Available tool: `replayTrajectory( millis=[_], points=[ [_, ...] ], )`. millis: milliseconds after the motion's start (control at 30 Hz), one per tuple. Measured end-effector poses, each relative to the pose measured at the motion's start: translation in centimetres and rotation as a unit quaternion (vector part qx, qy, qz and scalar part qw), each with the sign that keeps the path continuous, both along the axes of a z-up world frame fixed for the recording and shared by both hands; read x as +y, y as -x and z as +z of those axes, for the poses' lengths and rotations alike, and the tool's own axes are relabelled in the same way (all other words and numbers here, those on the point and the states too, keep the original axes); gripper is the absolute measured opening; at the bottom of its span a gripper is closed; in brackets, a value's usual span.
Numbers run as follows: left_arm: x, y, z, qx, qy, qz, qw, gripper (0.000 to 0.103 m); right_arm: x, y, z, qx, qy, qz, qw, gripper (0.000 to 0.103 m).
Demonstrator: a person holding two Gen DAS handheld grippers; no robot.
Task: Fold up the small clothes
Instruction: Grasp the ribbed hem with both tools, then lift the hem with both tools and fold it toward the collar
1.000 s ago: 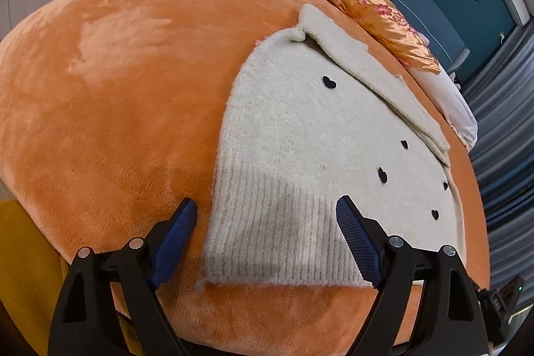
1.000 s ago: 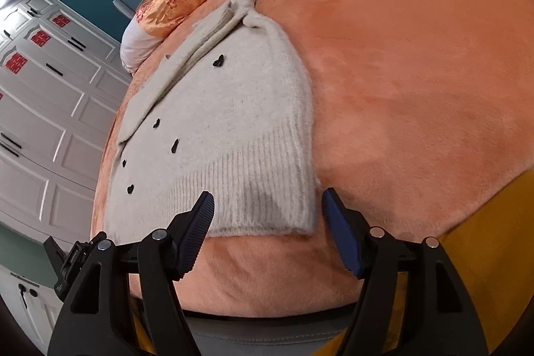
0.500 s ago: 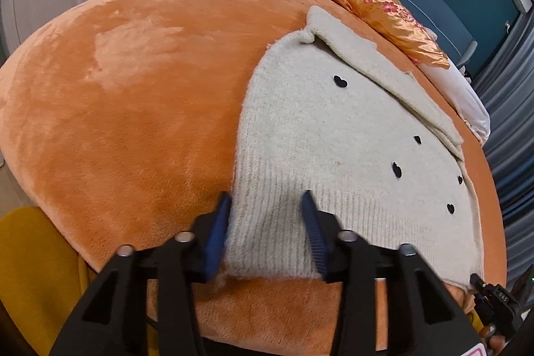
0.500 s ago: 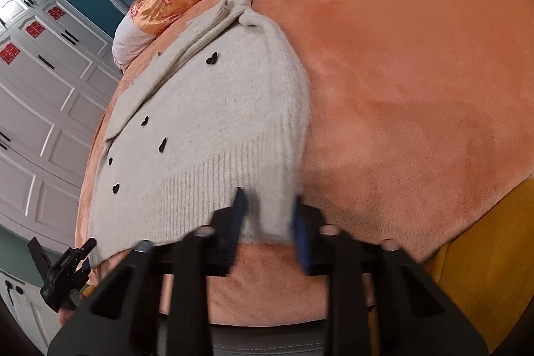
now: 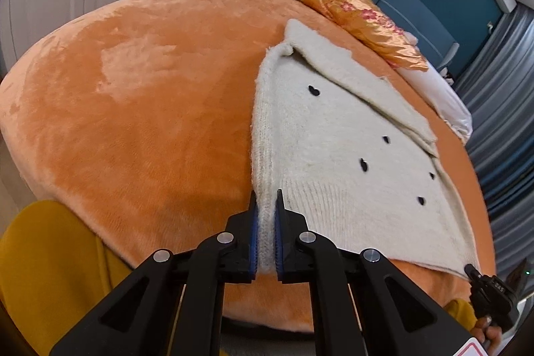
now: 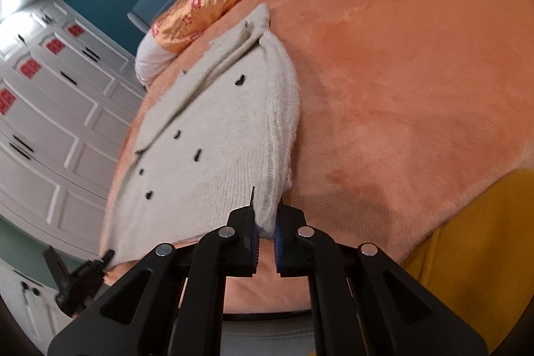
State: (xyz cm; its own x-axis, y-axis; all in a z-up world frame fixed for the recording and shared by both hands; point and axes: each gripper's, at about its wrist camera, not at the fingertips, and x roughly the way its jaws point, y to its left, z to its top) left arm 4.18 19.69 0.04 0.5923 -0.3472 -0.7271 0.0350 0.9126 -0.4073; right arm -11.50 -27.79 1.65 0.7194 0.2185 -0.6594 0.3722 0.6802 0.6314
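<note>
A cream knitted sweater [image 5: 337, 139] with small black heart marks lies flat on an orange plush bed cover [image 5: 140, 109]. My left gripper [image 5: 266, 206] is shut on the sweater's near left hem corner, the ribbed edge pinched upright between the blue pads. In the right wrist view the same sweater [image 6: 217, 135] shows, and my right gripper [image 6: 266, 216] is shut on its near right hem corner, the edge bunched between the jaws. The other gripper's tip shows at the far hem corner in each view.
An orange satin pillow [image 5: 363, 22] and a white quilt [image 5: 437, 89] lie at the head of the bed. White wardrobe doors [image 6: 50, 122] stand to one side, grey curtains [image 5: 500, 122] to the other. A yellow cloth [image 6: 467, 239] hangs at the bed's near edge.
Both grippers went from wide open over the hem to shut on its two near corners. The pinched edges have risen slightly off the cover.
</note>
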Motion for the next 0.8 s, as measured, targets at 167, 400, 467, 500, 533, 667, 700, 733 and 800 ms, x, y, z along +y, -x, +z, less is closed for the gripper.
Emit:
replayTrajectory(
  millis=[167,400,467,500,533,667,700,733,800],
  points=[
    [0.7,2.3,1.9,-0.005,0.001,-0.026,0.9997,0.005,0.4,1.9,1.7,0.017,0.009,0.052,0.998,0.005],
    [1.3,8.6,3.7,0.043,-0.074,-0.116,0.9895,0.005,1.6,7.3,3.6,0.098,0.056,0.158,0.981,0.005],
    [1.6,11.1,4.0,0.072,-0.088,-0.139,0.9838,0.005,2.4,9.6,3.5,0.129,0.054,0.189,0.972,0.005],
    [1.7,11.9,4.1,0.083,-0.092,-0.146,0.9816,0.005,2.8,10.9,3.5,0.143,0.049,0.202,0.968,0.005],
    [1.7,12.8,4.3,0.093,-0.096,-0.152,0.9794,0.005,3.2,11.7,3.7,0.148,0.044,0.210,0.965,0.005],
    [1.7,15.7,5.6,0.120,-0.108,-0.170,0.9720,0.005,4.1,13.9,6.2,0.161,0.049,0.240,0.956,0.005],
    [1.8,15.8,6.0,0.120,-0.107,-0.170,0.9723,0.005,4.1,13.8,6.6,0.161,0.054,0.245,0.954,0.005],
    [1.9,15.7,6.4,0.118,-0.103,-0.167,0.9734,0.005,4.2,13.6,7.4,0.157,0.066,0.251,0.953,0.005],
    [1.8,14.6,7.7,0.100,-0.092,-0.157,0.9783,0.005,3.9,12.5,8.7,0.137,0.082,0.249,0.955,0.005]
  ],
)
